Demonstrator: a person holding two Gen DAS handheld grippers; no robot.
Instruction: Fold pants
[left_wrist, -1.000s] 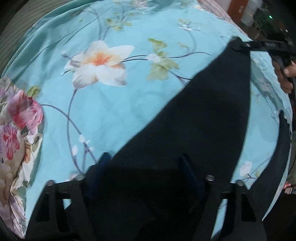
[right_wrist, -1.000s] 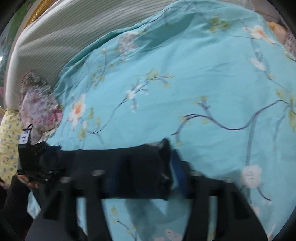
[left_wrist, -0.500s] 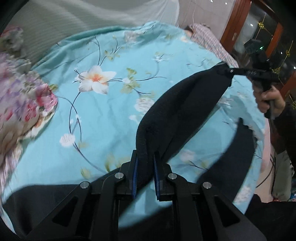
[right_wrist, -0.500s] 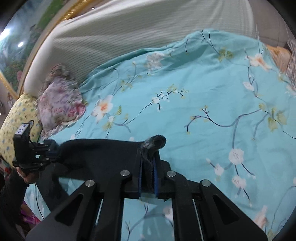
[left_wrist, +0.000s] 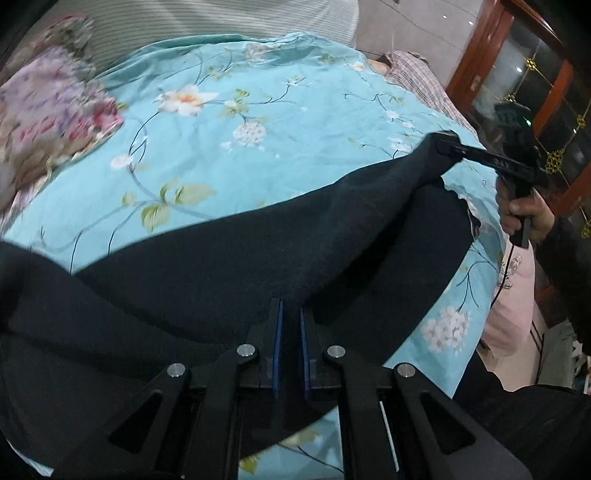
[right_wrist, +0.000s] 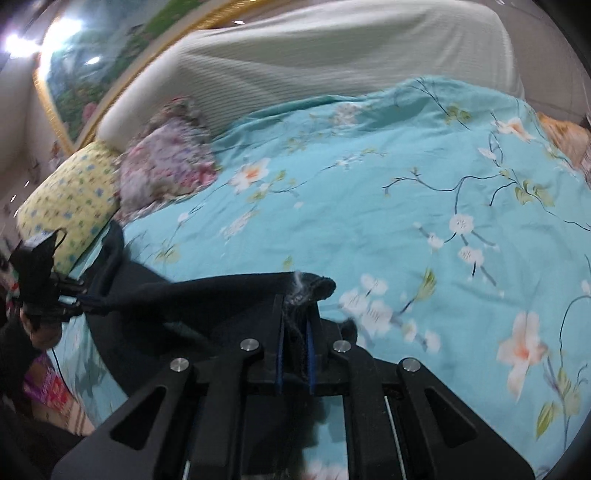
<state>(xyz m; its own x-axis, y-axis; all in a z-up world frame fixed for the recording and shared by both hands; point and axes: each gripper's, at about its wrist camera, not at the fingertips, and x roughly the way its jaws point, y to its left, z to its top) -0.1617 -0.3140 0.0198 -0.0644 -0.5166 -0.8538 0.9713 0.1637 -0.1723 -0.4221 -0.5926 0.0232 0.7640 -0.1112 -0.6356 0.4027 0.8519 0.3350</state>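
Dark navy pants (left_wrist: 258, 251) hang stretched between my two grippers above a turquoise floral bedspread (left_wrist: 258, 110). My left gripper (left_wrist: 290, 314) is shut on one end of the pants. My right gripper (right_wrist: 295, 310) is shut on the other end, where a bunched edge (right_wrist: 314, 286) sticks out past the fingers. In the left wrist view the right gripper (left_wrist: 448, 142) shows at the far right, pinching the cloth. In the right wrist view the left gripper (right_wrist: 92, 301) shows at the far left, holding the pants (right_wrist: 207, 295). The lower part of the pants sags out of sight below both grippers.
A pink-purple floral pillow (left_wrist: 48, 107) and a yellow patterned pillow (right_wrist: 70, 195) lie at the head of the bed by a striped headboard cushion (right_wrist: 314, 62). A plaid cloth (left_wrist: 424, 81) lies at the far edge. A wooden cabinet (left_wrist: 535, 85) stands to the right.
Both grippers closed on the pants' ends and lifted them off the bedspread. The cloth now hangs stretched between them, higher and pulled back toward the bed's near edge.
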